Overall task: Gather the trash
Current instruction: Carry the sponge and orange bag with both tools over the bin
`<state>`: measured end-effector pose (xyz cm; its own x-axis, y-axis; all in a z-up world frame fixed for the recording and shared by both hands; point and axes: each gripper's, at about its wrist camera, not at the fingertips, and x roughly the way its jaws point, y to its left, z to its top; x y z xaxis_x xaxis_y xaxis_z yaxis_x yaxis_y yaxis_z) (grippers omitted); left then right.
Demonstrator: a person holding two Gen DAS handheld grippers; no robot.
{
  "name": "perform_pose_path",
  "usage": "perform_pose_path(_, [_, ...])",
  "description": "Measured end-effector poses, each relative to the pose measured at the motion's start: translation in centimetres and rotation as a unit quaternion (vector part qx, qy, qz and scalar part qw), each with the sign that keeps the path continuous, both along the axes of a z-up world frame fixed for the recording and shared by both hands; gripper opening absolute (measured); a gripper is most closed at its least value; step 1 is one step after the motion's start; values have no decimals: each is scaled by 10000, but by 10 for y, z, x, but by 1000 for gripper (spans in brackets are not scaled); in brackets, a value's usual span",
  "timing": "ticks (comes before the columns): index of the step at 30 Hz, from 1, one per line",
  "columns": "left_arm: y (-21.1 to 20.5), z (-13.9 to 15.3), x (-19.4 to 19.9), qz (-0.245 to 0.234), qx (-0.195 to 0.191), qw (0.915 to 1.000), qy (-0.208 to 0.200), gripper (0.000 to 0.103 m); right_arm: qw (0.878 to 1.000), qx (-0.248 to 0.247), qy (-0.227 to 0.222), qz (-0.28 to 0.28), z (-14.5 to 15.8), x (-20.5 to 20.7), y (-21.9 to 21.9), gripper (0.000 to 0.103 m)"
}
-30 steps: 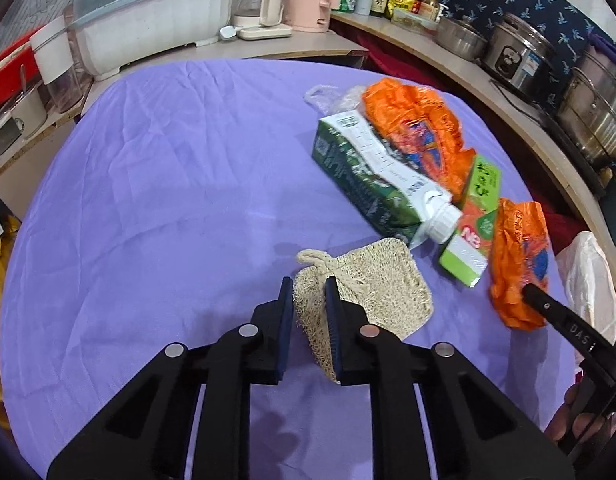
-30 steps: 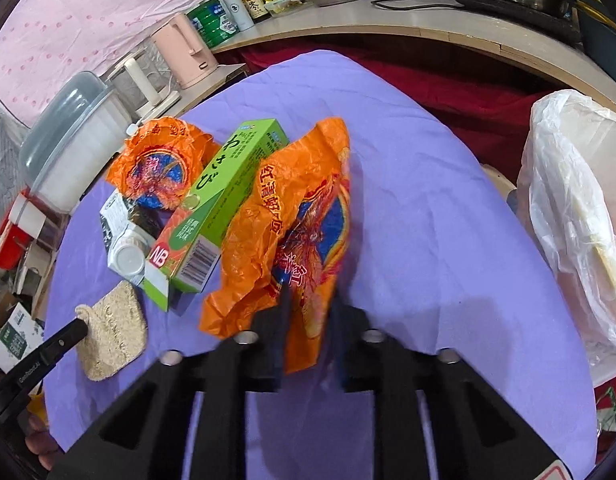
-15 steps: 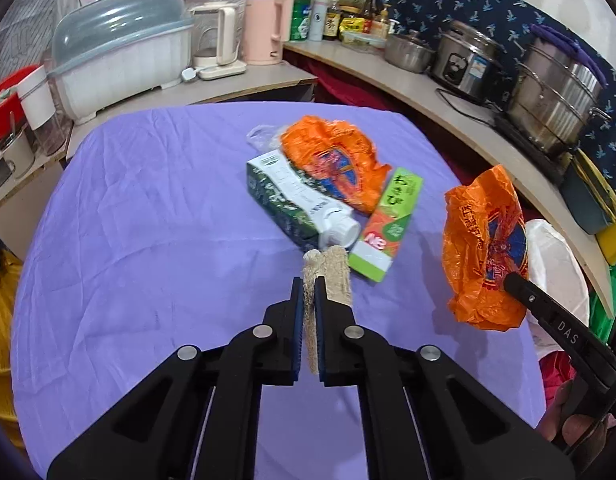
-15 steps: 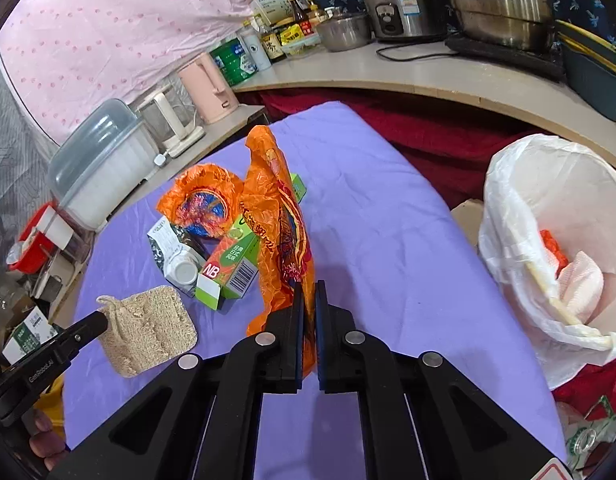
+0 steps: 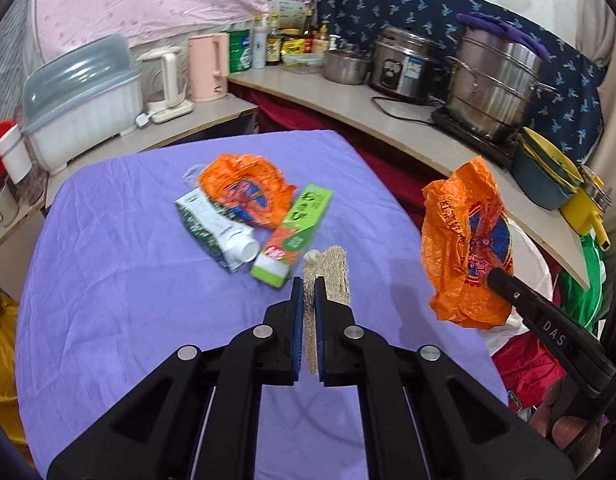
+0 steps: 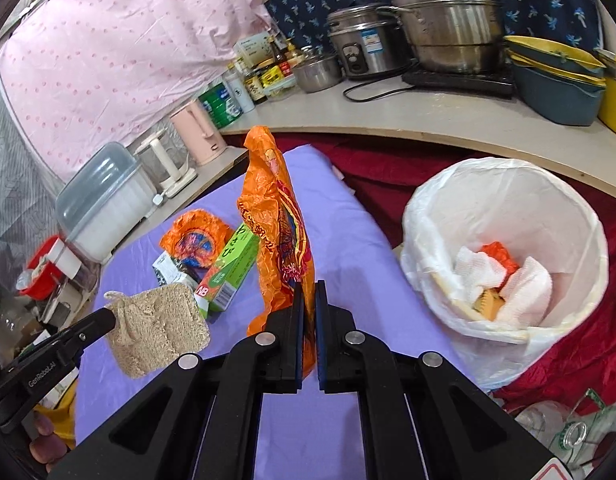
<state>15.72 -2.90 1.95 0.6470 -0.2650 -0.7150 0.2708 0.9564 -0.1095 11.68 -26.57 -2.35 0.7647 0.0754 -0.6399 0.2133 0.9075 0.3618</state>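
left gripper (image 5: 307, 280): we have its jaws pinched on the loofah pad (image 6: 158, 330), which hangs clear of the purple table (image 5: 108, 280), left of the bin.
left on table: crumpled orange wrapper (image 5: 244, 190), milk carton (image 5: 216, 232) and green box (image 5: 294, 236), bunched together, well left of the bin. none of them touched yet.
right gripper (image 6: 307, 290): jaws pressed together on the orange bag (image 6: 276, 216). bag stands up off the table, just left of the bin, not over its mouth yet.
bin (image 6: 504, 184): white liner, open, off the table's right edge. paper towels, an orange scrap and something yellowish already lie inside.
progress: we judge it partway. some trash is binned, two pieces are in hand, three wait on the table.
next: we'd carry both pieces right, over the bin rim, then let go.
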Motion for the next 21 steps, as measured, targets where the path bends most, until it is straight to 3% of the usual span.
perform_pose_path(13, [-123, 33, -19, -1000, -78, 9946, -275, 5, 9937, 89, -190, -1101, 12, -69, -103, 5])
perform_pose_path(21, [-199, 32, -26, -1539, -88, 9877, -254, 5, 9854, 130, -165, -1687, 4, -104, -157, 5])
